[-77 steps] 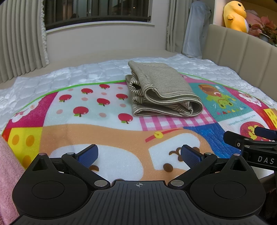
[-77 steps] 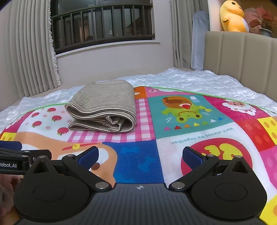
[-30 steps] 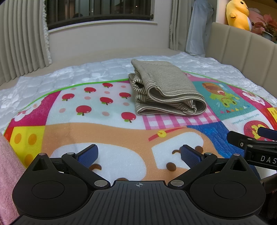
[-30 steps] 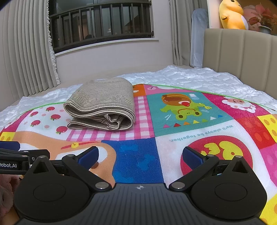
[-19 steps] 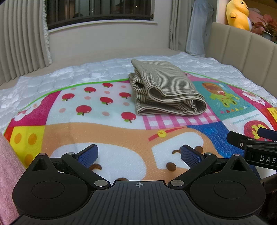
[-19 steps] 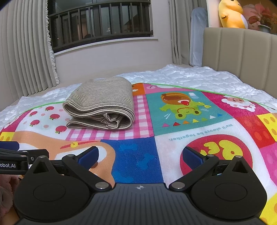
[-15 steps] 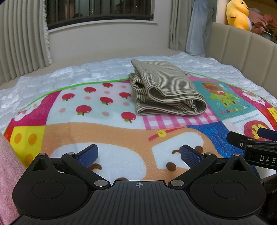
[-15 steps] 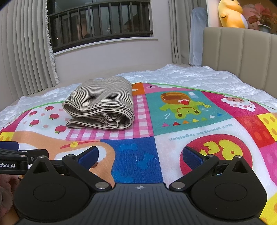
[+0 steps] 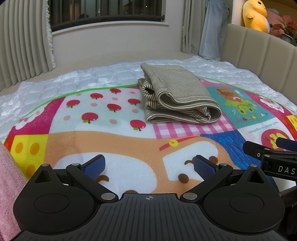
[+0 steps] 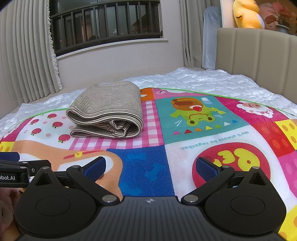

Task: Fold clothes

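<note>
A striped beige garment (image 9: 178,96) lies folded into a thick bundle on the colourful play mat (image 9: 115,118); it also shows in the right wrist view (image 10: 107,111). My left gripper (image 9: 148,166) is open and empty, low over the mat's near part, well short of the bundle. My right gripper (image 10: 150,166) is open and empty, also near the mat's front, to the right of the bundle. Each gripper's side shows at the edge of the other's view.
The mat lies on a white quilted bed (image 9: 74,81). A beige padded headboard (image 10: 259,55) stands at the right with a yellow plush toy (image 10: 246,14) on top. Curtains (image 10: 24,55) and a window are behind. Pink cloth (image 9: 7,189) sits at the near left.
Both views have drifted very slightly since the earliest frames; the folded garment has not moved and both grippers stay open.
</note>
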A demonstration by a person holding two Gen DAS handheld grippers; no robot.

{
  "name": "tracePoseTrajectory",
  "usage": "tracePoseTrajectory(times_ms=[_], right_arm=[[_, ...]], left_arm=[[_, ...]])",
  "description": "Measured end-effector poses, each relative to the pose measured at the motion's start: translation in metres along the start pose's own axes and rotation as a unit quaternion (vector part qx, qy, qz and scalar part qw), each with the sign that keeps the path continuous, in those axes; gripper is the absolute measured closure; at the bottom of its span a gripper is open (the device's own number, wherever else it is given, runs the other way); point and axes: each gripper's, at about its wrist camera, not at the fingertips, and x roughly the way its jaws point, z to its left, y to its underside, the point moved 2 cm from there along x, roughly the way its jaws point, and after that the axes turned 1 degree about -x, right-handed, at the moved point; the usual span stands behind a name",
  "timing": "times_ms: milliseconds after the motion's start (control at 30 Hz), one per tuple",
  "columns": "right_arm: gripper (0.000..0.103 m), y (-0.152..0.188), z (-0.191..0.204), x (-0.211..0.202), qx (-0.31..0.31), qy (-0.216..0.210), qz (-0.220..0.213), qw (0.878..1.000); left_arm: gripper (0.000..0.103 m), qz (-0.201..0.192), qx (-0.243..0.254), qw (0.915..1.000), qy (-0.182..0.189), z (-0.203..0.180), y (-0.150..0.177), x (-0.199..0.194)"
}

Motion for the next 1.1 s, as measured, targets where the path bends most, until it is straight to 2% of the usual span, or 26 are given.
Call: tracePoseTrajectory(times_ms=[1100], right_arm=[[0.0, 0.0003, -0.0015, 0.0006, 0.005, 0.001, 0.001, 1.0]], left_arm=[[0.0, 0.001, 0.002, 1.0, -0.001, -0.0002, 0.0, 0.0004]])
